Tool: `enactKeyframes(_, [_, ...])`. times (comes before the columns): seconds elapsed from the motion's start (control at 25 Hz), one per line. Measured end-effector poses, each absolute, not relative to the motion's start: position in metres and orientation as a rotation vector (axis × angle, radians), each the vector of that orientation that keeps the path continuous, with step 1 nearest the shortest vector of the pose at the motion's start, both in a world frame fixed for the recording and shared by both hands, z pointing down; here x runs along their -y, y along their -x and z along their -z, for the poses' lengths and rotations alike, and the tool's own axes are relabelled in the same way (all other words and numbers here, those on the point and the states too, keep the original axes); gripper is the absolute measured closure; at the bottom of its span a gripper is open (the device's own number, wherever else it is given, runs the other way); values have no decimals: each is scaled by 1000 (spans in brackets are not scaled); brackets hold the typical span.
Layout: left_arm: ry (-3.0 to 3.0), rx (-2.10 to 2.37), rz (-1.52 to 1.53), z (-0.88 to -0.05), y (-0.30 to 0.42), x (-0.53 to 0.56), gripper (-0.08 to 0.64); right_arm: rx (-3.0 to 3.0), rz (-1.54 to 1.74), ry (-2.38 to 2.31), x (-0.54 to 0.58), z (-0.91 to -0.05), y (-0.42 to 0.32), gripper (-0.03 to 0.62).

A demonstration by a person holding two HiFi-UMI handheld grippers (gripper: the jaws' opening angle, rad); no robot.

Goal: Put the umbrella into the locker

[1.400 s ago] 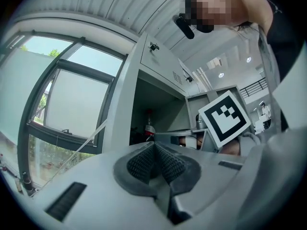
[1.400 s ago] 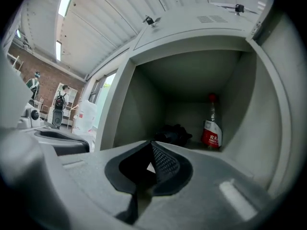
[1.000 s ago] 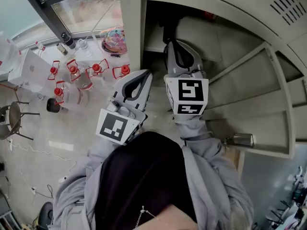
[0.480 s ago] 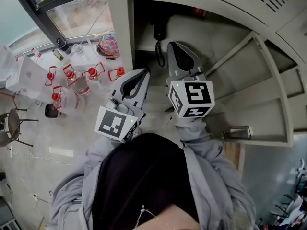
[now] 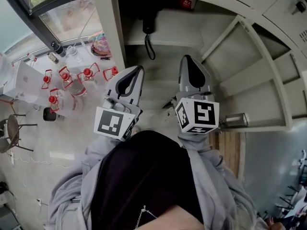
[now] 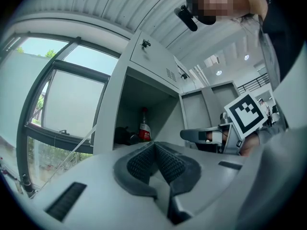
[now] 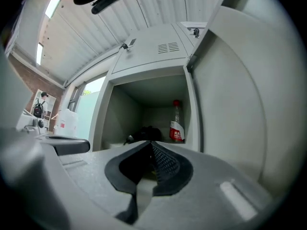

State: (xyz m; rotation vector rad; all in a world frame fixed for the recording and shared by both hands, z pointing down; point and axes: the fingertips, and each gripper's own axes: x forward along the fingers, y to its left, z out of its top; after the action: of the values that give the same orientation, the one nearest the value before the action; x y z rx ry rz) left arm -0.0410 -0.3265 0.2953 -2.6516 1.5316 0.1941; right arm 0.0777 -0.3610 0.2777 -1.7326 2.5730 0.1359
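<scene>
The black umbrella [image 5: 147, 24] lies on the shelf inside the open locker [image 5: 116, 37], its wrist strap hanging over the shelf edge. In the gripper views the umbrella [image 7: 145, 133] [image 6: 123, 136] is a dark lump deep in the compartment. My right gripper [image 5: 186, 58] [image 7: 151, 145] is shut and empty, in front of the opening and apart from the umbrella. My left gripper [image 5: 139, 69] [image 6: 154, 145] is level beside it, shut with nothing between its pads.
A red-capped bottle [image 7: 176, 123] [image 5: 187, 4] stands at the right of the same compartment. The locker door [image 5: 254, 66] swings open to the right. On the floor to the left stand several red-handled water jugs [image 5: 64, 80] below a window.
My right gripper has drawn back out of the locker opening and shifted right, still shut. The umbrella stays on the shelf. The left gripper has barely moved.
</scene>
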Motion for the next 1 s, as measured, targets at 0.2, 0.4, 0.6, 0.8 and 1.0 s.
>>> enactKeyframes(0.2, [2629,-1537,-109,-312,37,319,552,-2592,-164,1779,344,-307,-73,589])
enactKeyframes(0.4, [2633,-1568,-77,-332,36,311,552,-2622,-160,1722,328,-326,-61,589])
enactKeyframes(0.6, [2637,-1591,-61,-343,39,303,552,-2664,-170,1651,317,-339,-50,589])
enactKeyframes(0.8, [2610,-1631,-80,-343,48,302,553,-2704,-111,1597,312,-351,-40,589])
enactKeyframes(1.0, [2603,-1652,-105,-343,52,301,553,-2720,-125,1556,312,-350,-33,589])
